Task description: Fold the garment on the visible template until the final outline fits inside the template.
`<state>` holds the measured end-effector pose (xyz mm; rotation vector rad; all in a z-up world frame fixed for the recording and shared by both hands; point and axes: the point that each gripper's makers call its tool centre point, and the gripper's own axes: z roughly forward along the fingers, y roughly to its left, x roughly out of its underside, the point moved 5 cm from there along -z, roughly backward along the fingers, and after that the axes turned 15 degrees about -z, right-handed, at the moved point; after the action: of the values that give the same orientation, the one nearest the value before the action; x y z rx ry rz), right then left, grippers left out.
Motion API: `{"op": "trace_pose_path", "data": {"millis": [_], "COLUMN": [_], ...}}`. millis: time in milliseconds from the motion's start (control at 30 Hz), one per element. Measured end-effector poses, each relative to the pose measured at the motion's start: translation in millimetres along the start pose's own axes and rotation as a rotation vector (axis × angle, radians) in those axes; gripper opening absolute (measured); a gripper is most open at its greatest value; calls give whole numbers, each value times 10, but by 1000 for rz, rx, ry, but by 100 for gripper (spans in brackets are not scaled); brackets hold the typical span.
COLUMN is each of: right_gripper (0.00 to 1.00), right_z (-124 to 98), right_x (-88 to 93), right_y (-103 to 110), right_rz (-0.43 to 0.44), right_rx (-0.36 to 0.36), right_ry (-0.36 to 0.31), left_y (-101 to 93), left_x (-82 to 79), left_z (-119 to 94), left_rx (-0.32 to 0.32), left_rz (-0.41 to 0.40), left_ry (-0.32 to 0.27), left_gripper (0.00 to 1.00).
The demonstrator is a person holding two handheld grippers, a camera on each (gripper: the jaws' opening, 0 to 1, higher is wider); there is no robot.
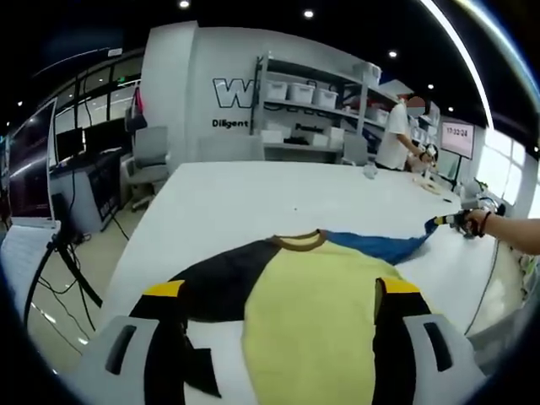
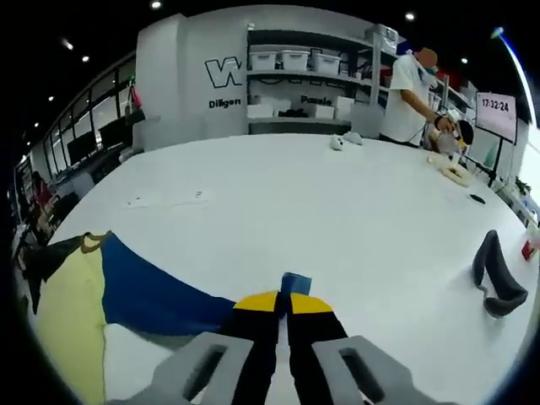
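From the left gripper view we look low along the table point(image 1: 253, 198), close over the garment point(image 1: 312, 312), facing the shelves point(image 1: 316, 105) and the lettered wall; out to the right we catch the right gripper point(image 1: 462, 221); from the right gripper view we sit just above the sleeve point(image 2: 283, 316), facing the same shelves point(image 2: 304, 84); both share table, garment, wall and the standing person point(image 2: 407, 93).

White table with a garment

The table point(image 2: 278, 211) carries a yellow, black and blue garment point(image 1: 312, 312) and a dark curved object point(image 2: 498, 278).
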<state>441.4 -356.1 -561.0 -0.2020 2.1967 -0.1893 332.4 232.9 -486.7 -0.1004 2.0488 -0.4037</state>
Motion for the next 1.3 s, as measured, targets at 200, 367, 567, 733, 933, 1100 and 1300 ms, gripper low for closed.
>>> {"op": "trace_pose_path", "data": {"millis": [200, 367, 567, 733, 933, 1100, 1300], "right_gripper": [0, 0, 0, 0, 0, 0, 0], "right_z": [17, 27, 32, 40, 16, 11, -10], "right_x": [-240, -520, -820, -1014, -1194, -1325, -1424], "right_y": [170, 470, 900, 1253, 1632, 2063, 2505], "right_rz": [-3, -3, -27, -37, -51, -76, -62], "right_rx": [-25, -83, -159, -223, -287, -357, -431], "right_ry": [-43, -107, -174, -206, -241, -257, -280], "left_y": [-10, -33, -28, -12, -5, 7, 15], "left_x": [0, 46, 53, 36, 49, 80, 74], "left_z": [-38, -80, -112, -151, -191, -207, -231], "left_rx": [5, 25, 26, 24, 24, 24, 25], "left_rz": [3, 13, 21, 23, 31, 28, 31], "left_ry": [13, 55, 60, 59, 59, 67, 60], "left_gripper": [99, 99, 99, 99, 99, 99, 99]}}
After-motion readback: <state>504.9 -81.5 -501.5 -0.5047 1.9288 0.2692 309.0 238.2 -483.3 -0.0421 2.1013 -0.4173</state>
